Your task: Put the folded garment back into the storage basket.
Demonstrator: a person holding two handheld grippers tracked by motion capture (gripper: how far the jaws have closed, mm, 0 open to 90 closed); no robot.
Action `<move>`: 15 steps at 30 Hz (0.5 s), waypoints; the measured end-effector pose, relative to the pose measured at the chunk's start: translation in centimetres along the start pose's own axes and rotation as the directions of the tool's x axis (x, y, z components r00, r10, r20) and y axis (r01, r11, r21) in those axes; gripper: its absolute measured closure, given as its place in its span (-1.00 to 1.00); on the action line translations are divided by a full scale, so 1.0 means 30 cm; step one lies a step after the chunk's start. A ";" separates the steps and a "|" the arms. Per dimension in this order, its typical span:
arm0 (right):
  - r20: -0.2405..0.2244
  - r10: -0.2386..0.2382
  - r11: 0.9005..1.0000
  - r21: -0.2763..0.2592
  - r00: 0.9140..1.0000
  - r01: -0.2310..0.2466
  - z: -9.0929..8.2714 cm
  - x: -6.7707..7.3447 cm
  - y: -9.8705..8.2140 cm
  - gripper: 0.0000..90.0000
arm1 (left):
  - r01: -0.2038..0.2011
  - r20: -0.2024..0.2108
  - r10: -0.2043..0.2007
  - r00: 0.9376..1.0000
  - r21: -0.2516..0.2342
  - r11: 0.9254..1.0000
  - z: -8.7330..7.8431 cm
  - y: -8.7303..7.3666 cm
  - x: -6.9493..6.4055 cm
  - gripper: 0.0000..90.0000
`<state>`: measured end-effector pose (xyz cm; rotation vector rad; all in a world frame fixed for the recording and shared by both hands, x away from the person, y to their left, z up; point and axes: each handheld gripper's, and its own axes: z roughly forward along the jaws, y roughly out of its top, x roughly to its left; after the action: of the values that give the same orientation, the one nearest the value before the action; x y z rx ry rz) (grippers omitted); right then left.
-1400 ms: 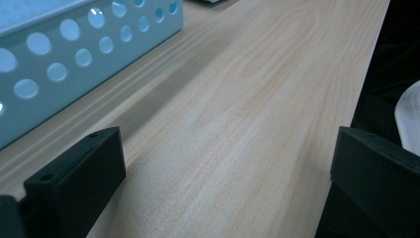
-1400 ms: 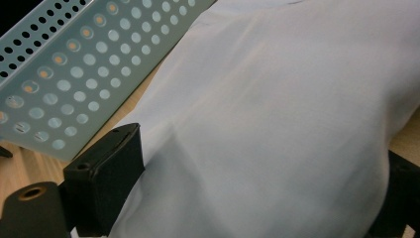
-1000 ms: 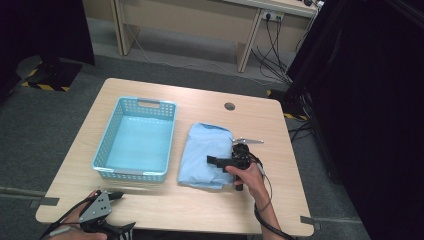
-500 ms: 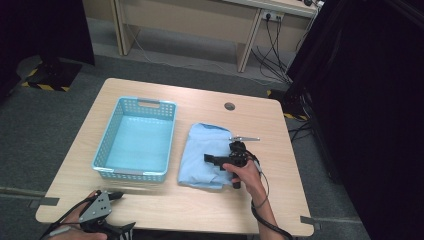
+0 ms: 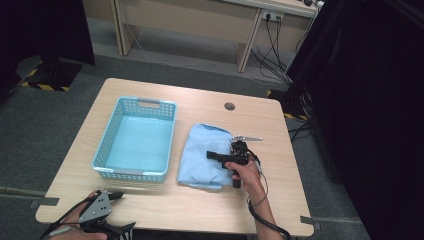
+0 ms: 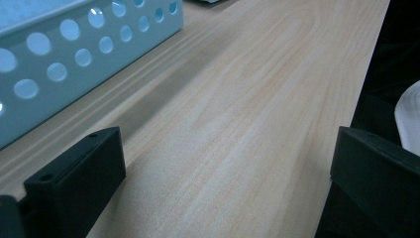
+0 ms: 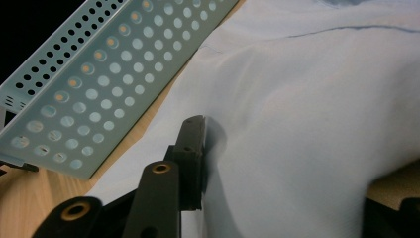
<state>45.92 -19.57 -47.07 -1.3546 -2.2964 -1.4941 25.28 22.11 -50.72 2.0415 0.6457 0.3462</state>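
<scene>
A folded light blue cloth (image 5: 200, 157) lies on the wooden table (image 5: 200, 210), right of a light blue perforated basket (image 5: 134, 173). My right gripper (image 5: 213, 155) rests on the cloth's right half, pointing left. Its jaws have just been closing with the cloth between them. In the right gripper view the cloth (image 7: 307, 114) bunches into a ridge against one black finger (image 7: 190, 148); the other finger is mostly covered by fabric. My left gripper (image 5: 121, 212) stands open at the table's near left corner, jaws wide over bare wood (image 6: 223, 183).
The basket (image 6: 74, 64) is close to the left gripper's left jaw, and its side wall (image 7: 99, 84) lies just beyond the cloth. A round cable hole (image 5: 229, 106) sits near the table's far edge. Dark curtains hang at right; a desk with cables stands behind.
The right gripper's jaws have drawn together on the cloth, gathering a fold. Both hands stay where they were, and the basket has not moved.
</scene>
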 end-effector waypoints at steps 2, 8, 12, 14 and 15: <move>0.008 -0.005 1.000 -0.007 1.000 0.005 -0.002 0.007 0.002 0.50 | 0.000 0.000 0.000 1.000 0.000 1.000 0.000 0.000 0.000 -1.00; 0.012 -0.016 0.999 -0.028 1.000 0.017 -0.012 0.032 0.011 0.59 | 0.000 0.000 0.000 1.000 0.000 1.000 0.000 0.000 0.000 -1.00; 0.000 -0.021 0.999 -0.046 1.000 0.021 -0.024 0.056 0.024 0.63 | 0.000 0.000 0.000 1.000 0.001 1.000 0.000 0.000 0.000 -1.00; 0.000 -0.033 0.998 -0.057 0.999 0.033 -0.033 0.072 0.033 0.65 | 0.000 0.000 0.000 1.000 0.000 1.000 0.000 0.000 0.000 -1.00; -0.003 -0.034 0.997 -0.062 0.999 0.034 -0.037 0.080 0.037 0.65 | 0.000 0.000 0.000 1.000 0.000 1.000 0.000 0.000 0.000 -1.00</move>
<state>44.85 -18.79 -44.54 -1.3320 -2.3005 -1.5897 25.27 22.11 -50.72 2.0418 0.6461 0.3462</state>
